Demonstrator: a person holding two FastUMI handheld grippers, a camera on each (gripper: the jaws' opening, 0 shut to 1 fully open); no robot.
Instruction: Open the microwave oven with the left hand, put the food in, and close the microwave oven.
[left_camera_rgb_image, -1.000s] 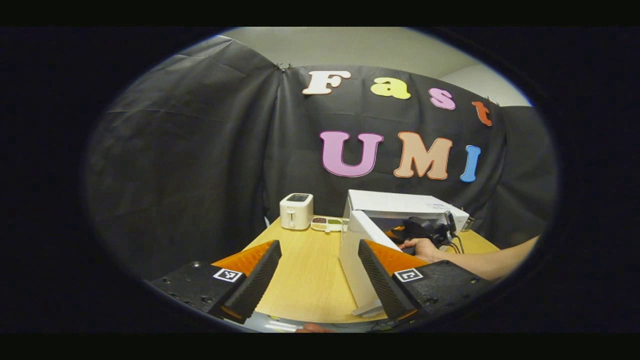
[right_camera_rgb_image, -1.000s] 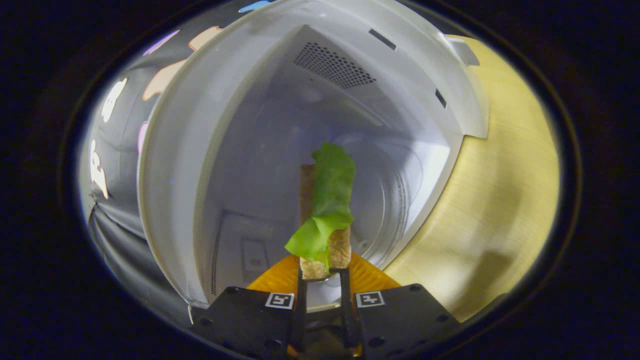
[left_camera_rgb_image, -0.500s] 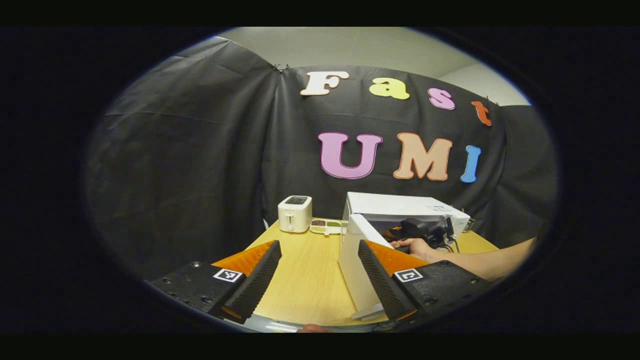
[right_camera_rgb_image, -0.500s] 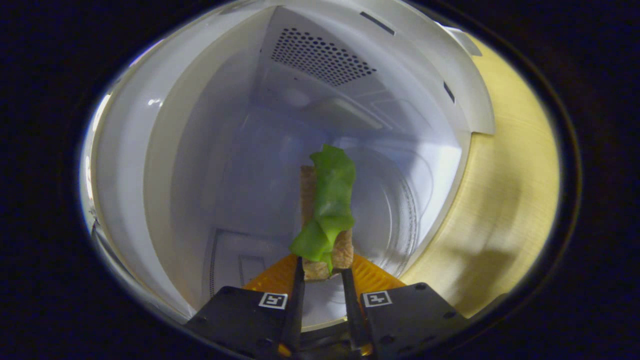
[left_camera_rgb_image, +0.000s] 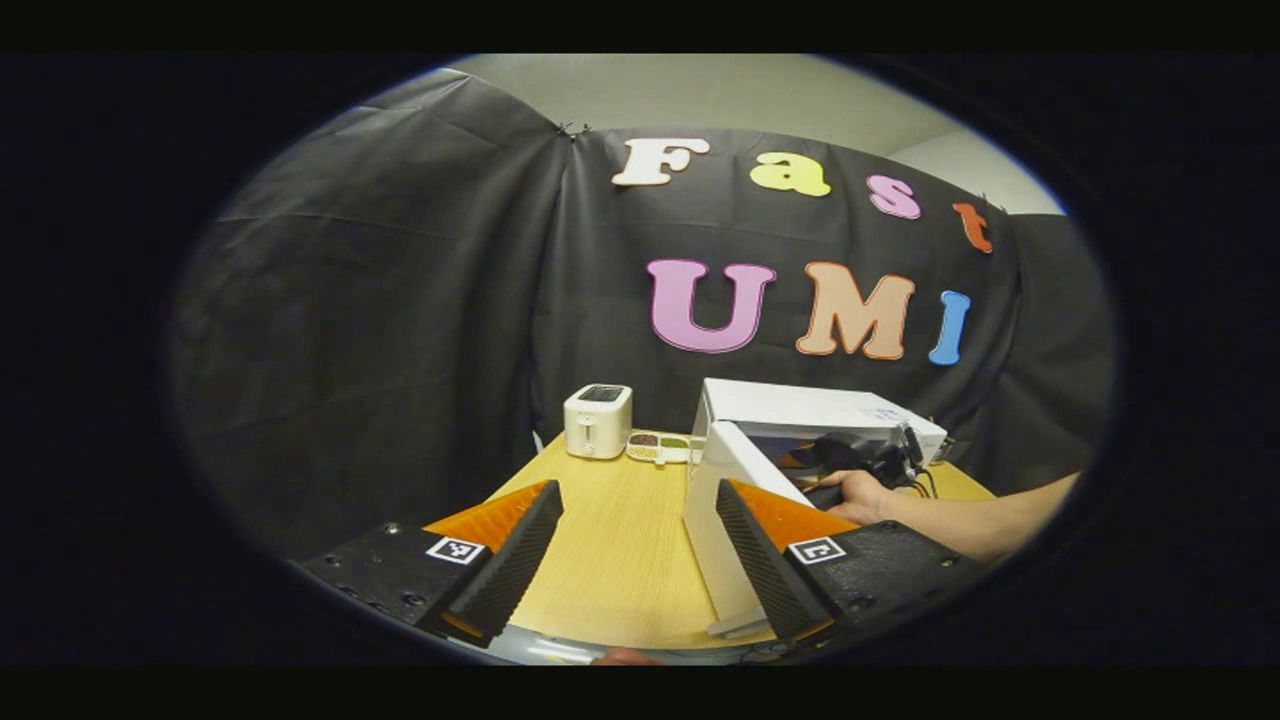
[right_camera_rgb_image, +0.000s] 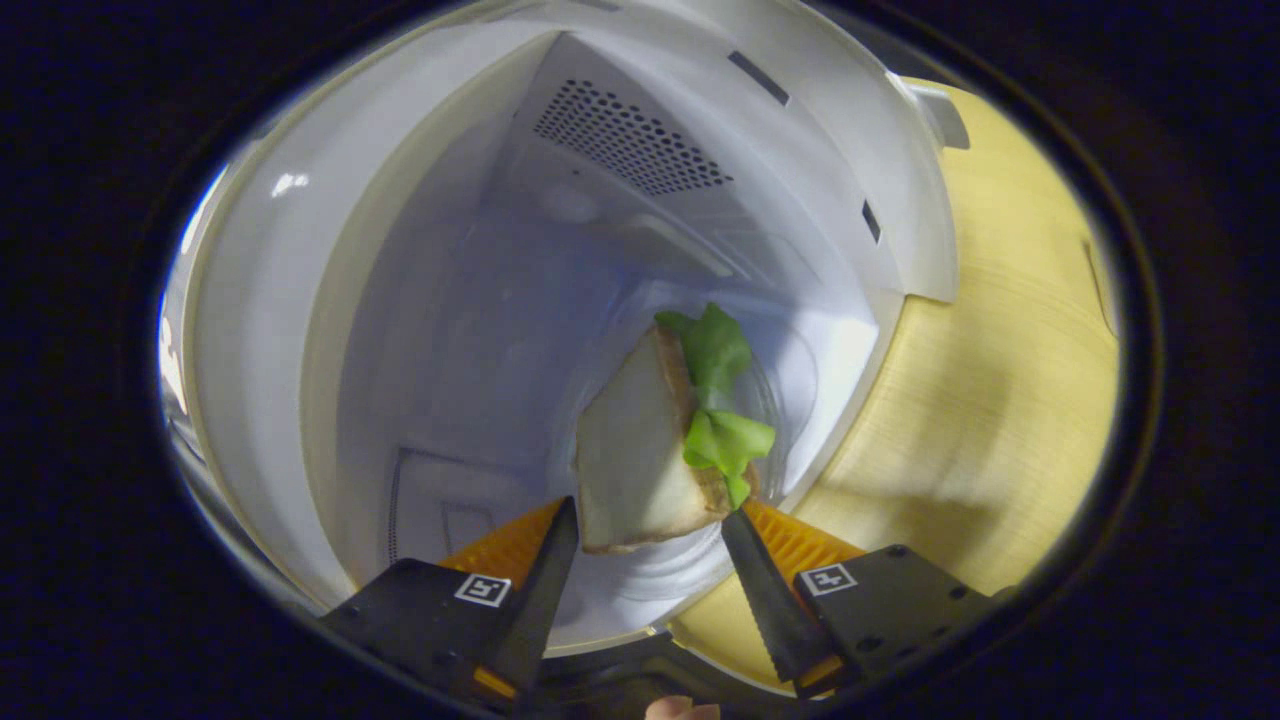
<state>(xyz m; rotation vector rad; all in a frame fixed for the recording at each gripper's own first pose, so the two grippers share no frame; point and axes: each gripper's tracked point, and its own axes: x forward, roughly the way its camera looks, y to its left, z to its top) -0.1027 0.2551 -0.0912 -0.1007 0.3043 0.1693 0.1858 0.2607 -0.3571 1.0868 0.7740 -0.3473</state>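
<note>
Now the right gripper (right_camera_rgb_image: 645, 560) sits at the mouth of the microwave oven (right_camera_rgb_image: 300, 300), fingers spread apart, and the sandwich (right_camera_rgb_image: 655, 440) lies just beyond the tips, tilted, on the glass turntable (right_camera_rgb_image: 790, 380) inside the white cavity. Bread face toward the camera, green lettuce (right_camera_rgb_image: 722, 400) spilling off its right edge. Whether either fingertip touches the bread, I cannot tell; the gap is wider than the slice's near corner. Vent holes (right_camera_rgb_image: 625, 140) dot the cavity wall above. Wooden table (right_camera_rgb_image: 1000, 400) shows to the right of the oven front.

Over in the left gripper view, the left gripper (left_camera_rgb_image: 640, 545) hangs back over the near end of the table, fingers wide apart, gripping nothing. The microwave stands ahead with its door (left_camera_rgb_image: 725, 520) swung open toward the camera. A hand (left_camera_rgb_image: 865, 495) holds the other gripper at the opening. Farther back, a white toaster (left_camera_rgb_image: 597, 421), and a small tray (left_camera_rgb_image: 658, 447) beside it.
</note>
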